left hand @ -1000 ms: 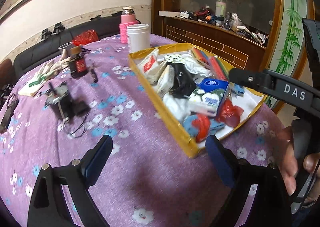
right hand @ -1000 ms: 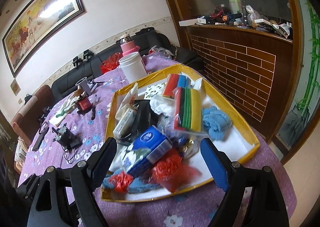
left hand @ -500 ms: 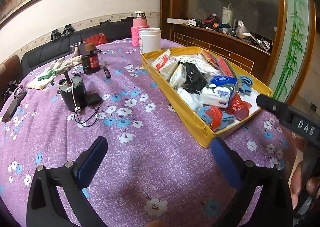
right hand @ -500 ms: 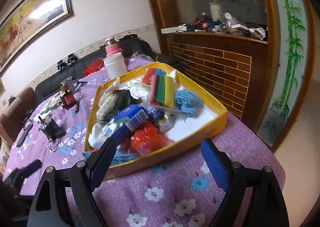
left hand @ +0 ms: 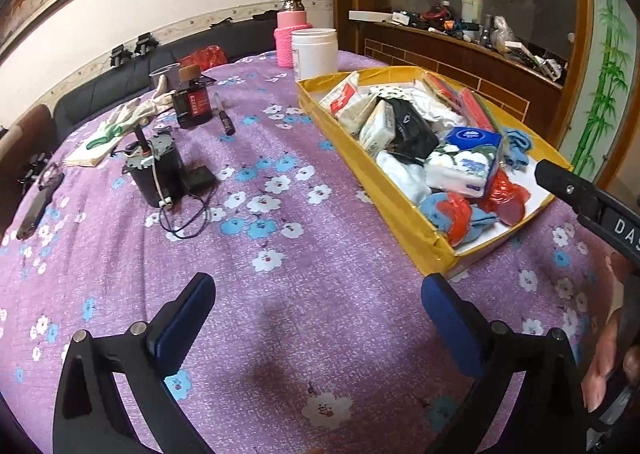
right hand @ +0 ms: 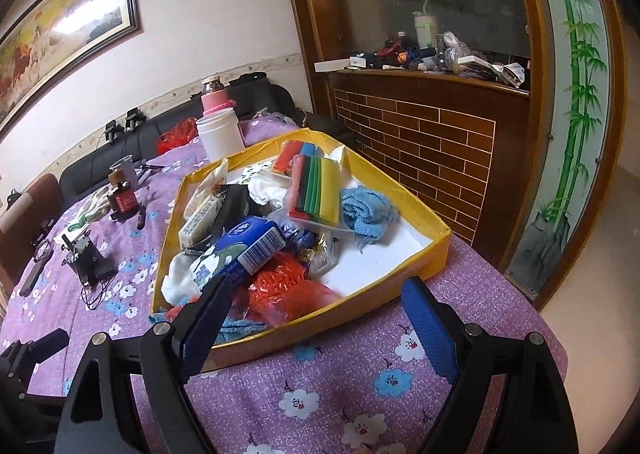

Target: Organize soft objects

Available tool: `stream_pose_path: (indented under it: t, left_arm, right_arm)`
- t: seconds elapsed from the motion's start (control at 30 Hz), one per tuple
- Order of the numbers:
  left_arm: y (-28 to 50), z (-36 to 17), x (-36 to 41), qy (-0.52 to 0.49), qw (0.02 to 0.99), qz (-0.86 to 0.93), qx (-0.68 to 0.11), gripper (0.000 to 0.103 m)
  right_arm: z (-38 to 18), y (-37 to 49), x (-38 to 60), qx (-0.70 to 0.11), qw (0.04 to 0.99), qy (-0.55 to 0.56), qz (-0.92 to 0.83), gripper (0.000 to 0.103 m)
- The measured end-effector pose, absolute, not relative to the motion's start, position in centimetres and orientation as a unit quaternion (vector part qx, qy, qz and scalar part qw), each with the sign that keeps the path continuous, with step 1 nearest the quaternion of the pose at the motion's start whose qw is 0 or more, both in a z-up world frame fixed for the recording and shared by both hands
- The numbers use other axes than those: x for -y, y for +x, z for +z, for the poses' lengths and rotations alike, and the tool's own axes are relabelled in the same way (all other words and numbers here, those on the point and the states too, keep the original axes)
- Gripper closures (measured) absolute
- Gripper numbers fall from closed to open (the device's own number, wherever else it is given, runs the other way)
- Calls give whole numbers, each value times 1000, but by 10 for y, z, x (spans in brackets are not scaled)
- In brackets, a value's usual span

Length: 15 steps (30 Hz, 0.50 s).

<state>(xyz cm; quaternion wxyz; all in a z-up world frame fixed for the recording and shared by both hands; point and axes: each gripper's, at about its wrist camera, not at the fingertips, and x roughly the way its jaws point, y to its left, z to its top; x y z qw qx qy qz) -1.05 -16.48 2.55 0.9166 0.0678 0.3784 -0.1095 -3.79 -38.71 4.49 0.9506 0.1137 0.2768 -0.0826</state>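
Purple flower-print cloth (left hand: 280,294) covers the round table, where a shallow yellow cardboard tray (right hand: 436,250) holds the heap of soft things: a blue tissue pack (right hand: 250,236), a crumpled blue towel (right hand: 366,210), red mesh bags (right hand: 280,282). Angled down at bare cloth beside the tray, the left gripper (left hand: 318,298) has just been opening, its jaws wide with nothing between them. Nearer the tray's front wall, the right gripper (right hand: 316,306) tilts downward (jaws also spread, empty); a hand (left hand: 608,366) grips its handle.
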Motion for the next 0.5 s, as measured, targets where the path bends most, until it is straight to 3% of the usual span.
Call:
stream_pose_path:
  t: [0.5]
  left_arm:
    - [-14,29,162,73,921,-102,-370,1]
  right_arm:
    - [44,-37,385,-279,950,118,-77,13]
